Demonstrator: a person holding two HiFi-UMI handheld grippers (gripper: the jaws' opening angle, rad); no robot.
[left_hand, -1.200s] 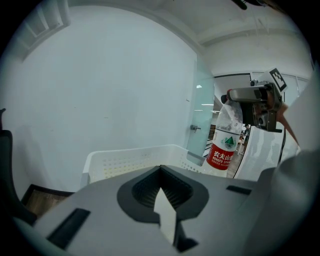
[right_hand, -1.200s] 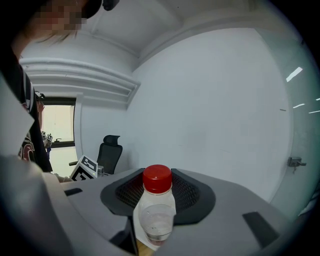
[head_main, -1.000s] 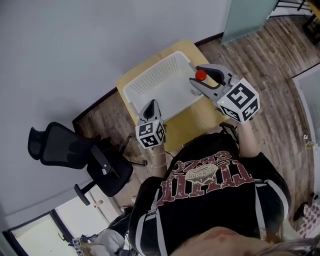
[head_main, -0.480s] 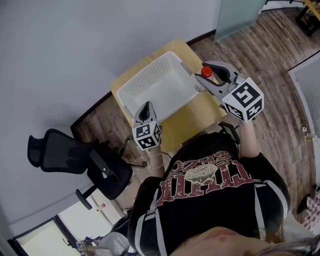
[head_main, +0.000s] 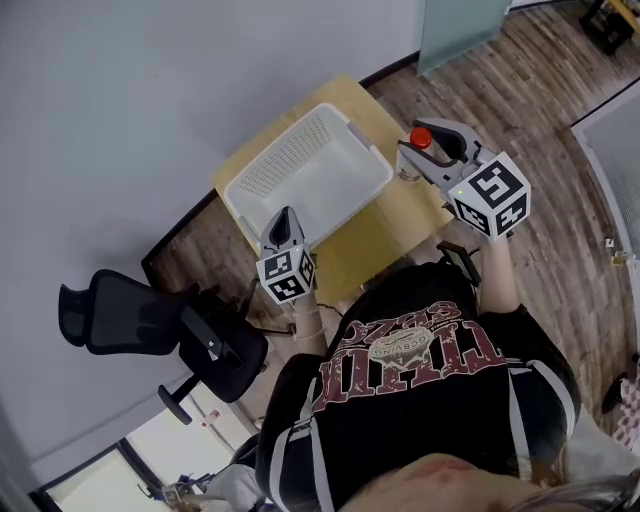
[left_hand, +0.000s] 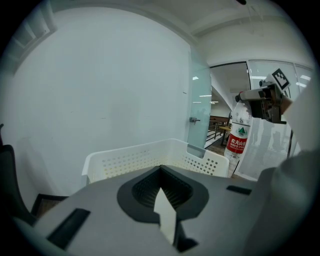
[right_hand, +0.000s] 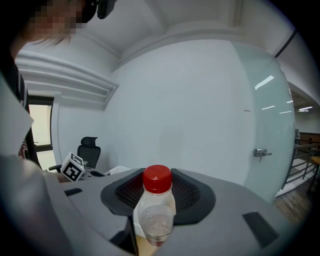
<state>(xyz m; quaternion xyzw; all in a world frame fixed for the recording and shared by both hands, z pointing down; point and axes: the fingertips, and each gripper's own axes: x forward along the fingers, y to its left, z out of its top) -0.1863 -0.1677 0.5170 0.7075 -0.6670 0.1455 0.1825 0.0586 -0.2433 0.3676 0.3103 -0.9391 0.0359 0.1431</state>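
Left hand-held gripper (head_main: 285, 220), grey, with a black-and-white marker cube (head_main: 286, 275) at its rear: held low and close to the body at the end of the left forearm (head_main: 306, 320), jaws pointing forward and away from the person. In the left gripper view the jaws meet tip to tip with nothing between them.

Right hand-held gripper (head_main: 428, 150), same build, marker cube facing the head camera: carried farther forward and out to the side on the right forearm (head_main: 495, 275). Its jaws clamp the body of an upright clear plastic bottle with a red cap (right_hand: 157, 210). The two grippers are well apart.
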